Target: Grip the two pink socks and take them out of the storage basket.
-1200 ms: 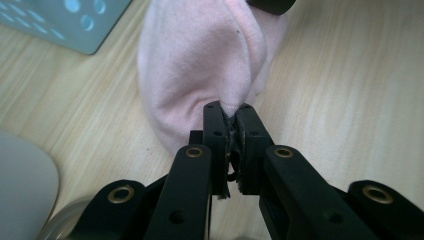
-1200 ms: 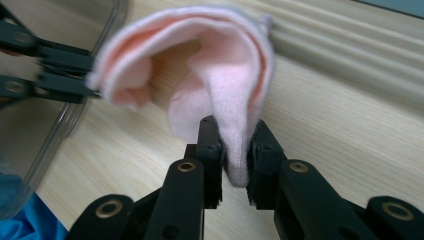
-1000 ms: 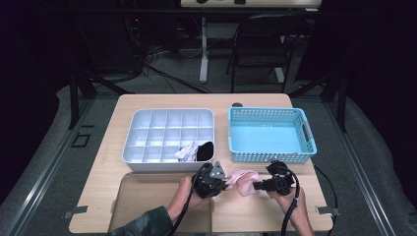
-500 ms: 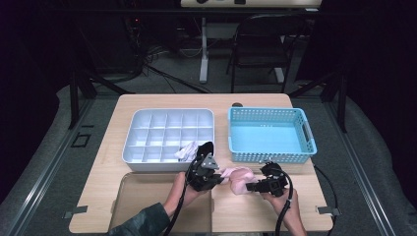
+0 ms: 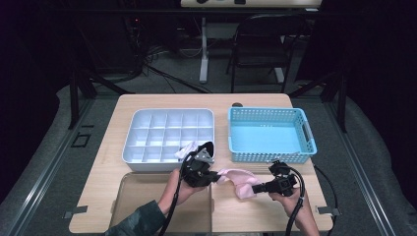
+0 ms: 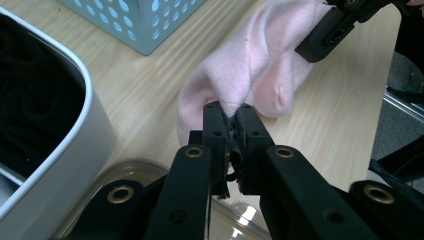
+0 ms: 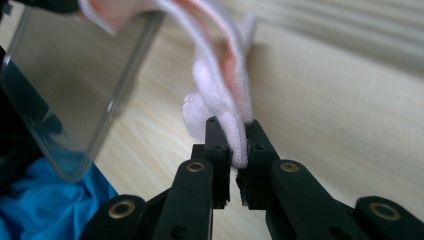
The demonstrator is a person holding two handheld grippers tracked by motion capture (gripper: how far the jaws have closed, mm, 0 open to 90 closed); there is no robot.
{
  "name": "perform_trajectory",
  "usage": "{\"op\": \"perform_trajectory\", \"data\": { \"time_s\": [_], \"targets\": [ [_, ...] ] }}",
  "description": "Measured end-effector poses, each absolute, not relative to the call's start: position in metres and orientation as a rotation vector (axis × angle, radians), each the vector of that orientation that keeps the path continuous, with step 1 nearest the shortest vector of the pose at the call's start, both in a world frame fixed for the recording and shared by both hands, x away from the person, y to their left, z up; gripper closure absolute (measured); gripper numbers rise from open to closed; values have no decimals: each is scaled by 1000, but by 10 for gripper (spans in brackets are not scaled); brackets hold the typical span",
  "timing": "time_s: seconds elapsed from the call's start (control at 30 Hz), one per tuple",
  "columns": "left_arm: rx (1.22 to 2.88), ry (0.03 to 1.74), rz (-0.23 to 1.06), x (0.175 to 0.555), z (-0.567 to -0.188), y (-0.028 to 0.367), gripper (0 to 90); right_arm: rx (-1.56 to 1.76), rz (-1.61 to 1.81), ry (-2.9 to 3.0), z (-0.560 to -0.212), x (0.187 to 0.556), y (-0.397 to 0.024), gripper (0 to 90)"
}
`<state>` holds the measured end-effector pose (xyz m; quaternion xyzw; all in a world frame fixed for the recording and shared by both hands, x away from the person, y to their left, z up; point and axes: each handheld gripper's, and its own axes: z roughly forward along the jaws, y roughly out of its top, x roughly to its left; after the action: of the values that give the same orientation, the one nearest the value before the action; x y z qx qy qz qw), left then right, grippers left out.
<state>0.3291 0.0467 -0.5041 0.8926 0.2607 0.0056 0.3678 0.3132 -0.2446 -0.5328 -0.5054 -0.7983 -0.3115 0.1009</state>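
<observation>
A pink sock [image 5: 238,178] hangs stretched just above the table's front edge, between my two grippers. My left gripper [image 5: 216,177] is shut on its left end; in the left gripper view the pads [image 6: 227,107] pinch a fold of the sock [image 6: 255,65]. My right gripper [image 5: 255,188] is shut on the other end. Its jaws have just been closing, and the sock's edge [image 7: 220,85] is pinched between the tips [image 7: 234,125]. In the left gripper view the right gripper's finger [image 6: 325,35] sits on the sock's far end.
A white compartment tray [image 5: 147,147] stands at the left, with white cloth [image 5: 189,148] and black cloth [image 5: 207,146] in its front right corner. A blue basket [image 5: 270,135] stands at the right. A clear plastic lid [image 5: 147,196] lies at the front left.
The left gripper has risen a little and drifted left with the sock's end. The right gripper closed on the other end, and the sock now spans between the two.
</observation>
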Motion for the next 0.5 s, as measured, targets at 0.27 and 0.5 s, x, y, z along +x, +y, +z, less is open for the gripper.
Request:
{"op": "perform_trajectory", "data": {
  "time_s": [0.27, 0.5],
  "targets": [
    [2323, 728, 0, 337, -519, 46, 848, -1685, -939, -2397, -542, 319, -248, 591],
    [2328, 780, 13, 345, -526, 52, 840, -1698, -1076, -2351, -550, 320, -240, 554]
  ]
}}
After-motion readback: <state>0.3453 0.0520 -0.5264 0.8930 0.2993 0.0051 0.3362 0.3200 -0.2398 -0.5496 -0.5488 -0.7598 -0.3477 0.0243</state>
